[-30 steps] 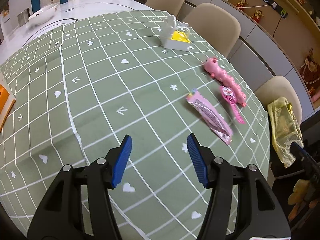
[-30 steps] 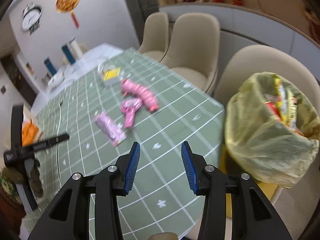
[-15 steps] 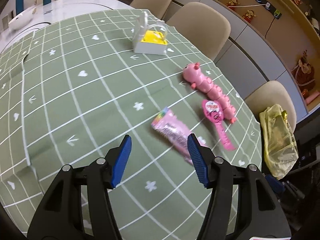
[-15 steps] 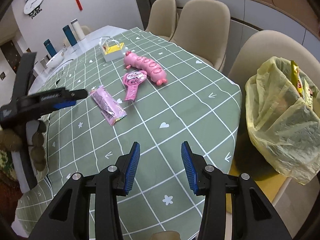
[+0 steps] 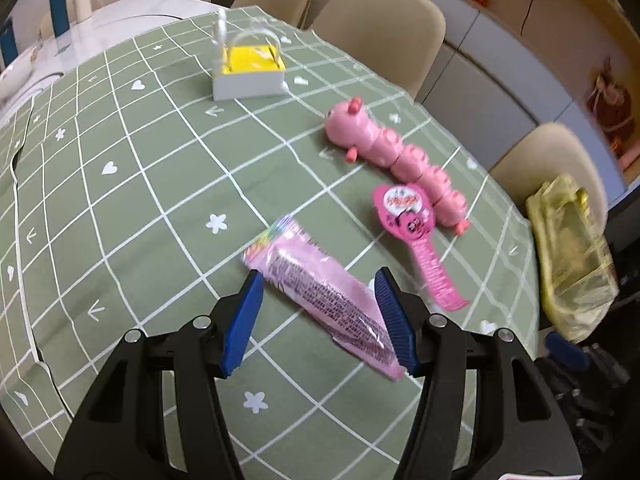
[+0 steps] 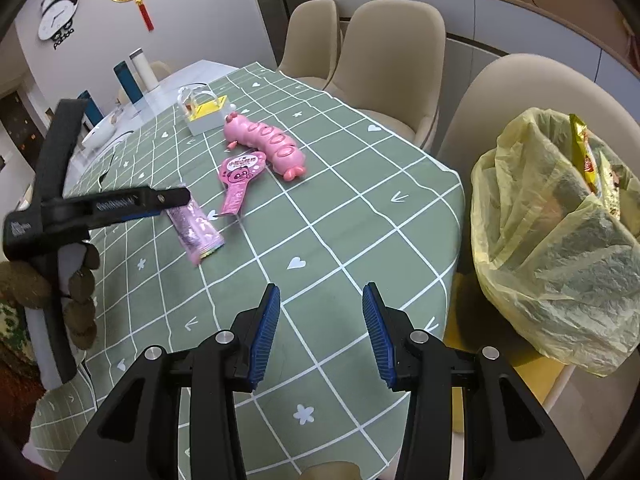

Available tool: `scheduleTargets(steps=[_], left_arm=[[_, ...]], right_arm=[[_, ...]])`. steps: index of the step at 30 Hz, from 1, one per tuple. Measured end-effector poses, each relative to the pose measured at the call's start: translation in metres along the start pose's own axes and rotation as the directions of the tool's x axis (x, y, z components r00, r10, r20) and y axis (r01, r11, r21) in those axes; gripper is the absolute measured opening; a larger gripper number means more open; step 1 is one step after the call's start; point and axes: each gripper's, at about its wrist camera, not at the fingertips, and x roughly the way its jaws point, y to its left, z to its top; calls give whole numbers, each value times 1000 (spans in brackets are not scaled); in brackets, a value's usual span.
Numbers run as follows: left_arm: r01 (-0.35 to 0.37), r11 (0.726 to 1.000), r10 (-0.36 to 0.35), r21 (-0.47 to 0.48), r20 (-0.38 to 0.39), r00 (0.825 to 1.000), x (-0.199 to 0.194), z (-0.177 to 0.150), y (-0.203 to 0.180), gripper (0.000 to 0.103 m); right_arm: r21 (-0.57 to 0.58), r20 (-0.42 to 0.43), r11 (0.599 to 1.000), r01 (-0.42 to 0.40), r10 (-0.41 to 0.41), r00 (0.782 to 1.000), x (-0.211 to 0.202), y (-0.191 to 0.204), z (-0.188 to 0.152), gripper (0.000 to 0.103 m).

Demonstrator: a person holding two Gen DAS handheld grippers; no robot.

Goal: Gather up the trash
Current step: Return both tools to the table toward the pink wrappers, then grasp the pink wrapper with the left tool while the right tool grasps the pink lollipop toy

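A pink snack wrapper (image 5: 320, 296) lies flat on the green checked tablecloth (image 5: 160, 208). My left gripper (image 5: 319, 274) is open and hangs over it, one blue finger on each side, pads not pressing. The right wrist view shows this left gripper (image 6: 176, 200) over the far end of the wrapper (image 6: 200, 236). My right gripper (image 6: 320, 292) is open over the cloth near the table's edge, with nothing between its fingers. A yellow trash bag (image 6: 560, 240) holding wrappers sits on the chair at the right; the left wrist view shows the bag (image 5: 568, 256) too.
A pink paddle-shaped candy packet (image 5: 408, 216) lies beside a pink caterpillar toy (image 5: 392, 152). A white and yellow box with a handle (image 5: 248, 72) stands farther back. Beige chairs (image 6: 392, 52) line the far side. Bottles (image 6: 140, 68) stand on the white table end.
My left gripper has travelled across the cloth to the pink wrapper, which now lies between its fingers. The right gripper has sunk a little toward the table.
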Motion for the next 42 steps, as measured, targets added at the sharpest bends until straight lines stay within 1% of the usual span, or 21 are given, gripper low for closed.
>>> scheduleTargets(steps=[2, 3, 4, 7, 8, 10, 12, 14, 15, 17, 19, 22, 27, 30, 31, 32, 33, 35, 36, 39, 42], left_arm=[[-8, 999, 8, 36, 2, 1000, 2, -2, -1, 43], [-10, 998, 10, 63, 5, 1000, 0, -4, 0, 33], [-9, 997, 9, 81, -1, 1000, -1, -5, 2, 27], [-21, 995, 21, 96, 4, 1000, -11, -9, 16, 18], [-25, 995, 25, 97, 4, 1000, -15, -12, 21, 18], [-14, 996, 14, 83, -3, 1000, -23, -18, 34, 18], [14, 998, -13, 55, -14, 1000, -31, -25, 46, 18], [18, 1000, -18, 22, -20, 1000, -38, -32, 56, 30], [16, 1000, -15, 4, -19, 1000, -42, -34, 61, 38], [15, 999, -15, -35, -12, 1000, -50, -39, 70, 40], [8, 998, -9, -58, -7, 1000, -54, -41, 74, 44], [0, 996, 0, -87, 0, 1000, -59, -41, 78, 45], [-14, 997, 14, -82, 5, 1000, -59, -37, 80, 47], [-11, 996, 11, -84, -1, 1000, -55, -34, 78, 47], [-10, 997, 10, -81, -2, 1000, -55, -34, 78, 47], [-10, 997, 10, -78, -2, 1000, -54, -33, 76, 47], [-8, 997, 8, -75, -1, 1000, -53, -33, 75, 47], [-2, 997, 2, -71, 0, 1000, -53, -32, 72, 47], [0, 998, 0, -68, 0, 1000, -52, -31, 71, 47], [6, 998, -6, -60, -1, 1000, -51, -30, 68, 47], [29, 998, -29, -61, -4, 1000, -47, -28, 64, 47]], right_arm=[[0, -5, 1000, -22, 22, 1000, 3, 0, 2, 41], [-5, -3, 1000, -26, 26, 1000, 4, 1, 3, 42], [-10, -2, 1000, -28, 28, 1000, 5, 3, 4, 42], [-21, -6, 999, -40, 40, 999, 13, 8, 14, 42], [-20, -21, 998, -52, 52, 998, 19, 11, 20, 42], [-22, -37, 998, -60, 60, 998, 29, 16, 29, 42], [-49, -33, 997, -60, 58, 998, 41, 28, 40, 42], [-83, -36, 993, -84, 81, 996, 51, 39, 48, 42], [-109, -46, 988, -113, 109, 993, 58, 48, 55, 42], [-139, -70, 980, -145, 136, 988, 72, 61, 64, 42], [-159, -91, 976, -149, 136, 986, 85, 70, 73, 42], [-180, -117, 975, -132, 112, 987, 103, 79, 85, 42], [-221, -123, 971, -93, 66, 990, 120, 83, 104, 42], [-228, -127, 967, -115, 88, 988, 124, 81, 112, 42], [-228, -123, 965, -127, 101, 987, 123, 81, 113, 40], [-230, -118, 964, -136, 111, 987, 120, 81, 114, 31], [-233, -110, 962, -142, 119, 987, 117, 81, 115, 26], [-236, -95, 959, -153, 134, 986, 108, 82, 115, 23], [-242, -91, 958, -154, 135, 987, 105, 82, 113, 19], [-253, -81, 956, -149, 132, 988, 93, 80, 107, 13], [-229, -89, 961, -158, 141, 986, 80, 70, 94, 10]])
